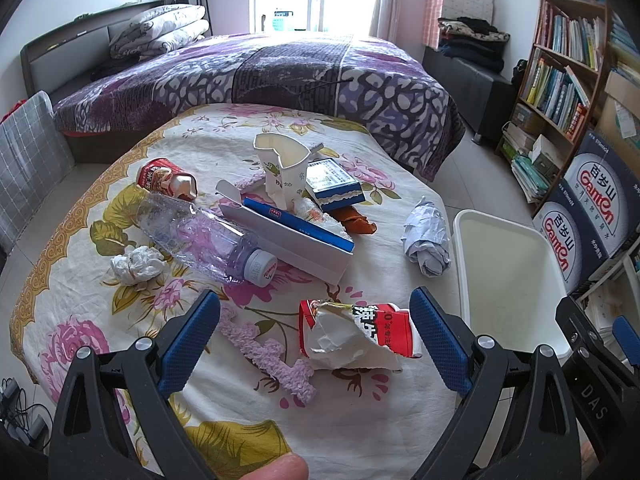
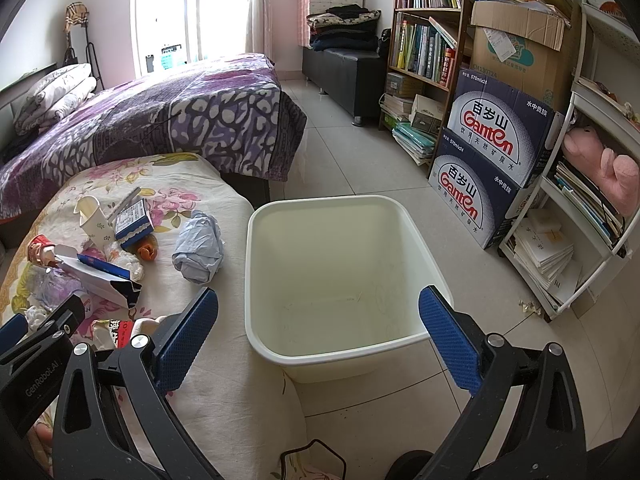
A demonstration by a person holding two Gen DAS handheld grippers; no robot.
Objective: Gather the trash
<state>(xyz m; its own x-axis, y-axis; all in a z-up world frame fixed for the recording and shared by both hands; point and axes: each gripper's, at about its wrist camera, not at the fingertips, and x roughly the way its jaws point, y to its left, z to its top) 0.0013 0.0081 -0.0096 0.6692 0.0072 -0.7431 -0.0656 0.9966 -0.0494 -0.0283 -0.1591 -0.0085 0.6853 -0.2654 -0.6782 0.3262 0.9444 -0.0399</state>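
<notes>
On the floral cloth [image 1: 80,280], working from the left, a white tissue wad [image 1: 136,264] is lying beside a clear bottle [image 1: 200,236], whose long axis is running from upper left down to lower right, with its white cap [image 1: 260,266] pointing toward the left gripper [image 1: 316,336]. Behind the bottle a red can [image 1: 164,182] is lying on its side, and a long blue-and-white carton [image 1: 292,240] is slanting the same way as the bottle, its open end pointing lower right. Further back a torn paper cup [image 1: 280,168] is standing upright next to a small blue box [image 1: 336,186]. The left gripper is hovering with its fingers spread wide, gripping nothing, and the red wrapper [image 1: 356,336] is sitting right between the two pads, a little toward the right one; its long axis is lying roughly across the gap, left to right, with the torn white mouth facing the camera. A lilac fuzzy strip [image 1: 268,360] is trailing just left of it. This hand looks clearly the nearer one, so a straight descent probably suffices. To the right a crumpled grey paper [image 1: 426,240] is resting near the table edge, and beyond that edge the white bin [image 2: 256,264] is standing open and seemingly empty on the floor. The right gripper [image 2: 318,336] is poised over that bin, fingers likewise wide apart and empty.
</notes>
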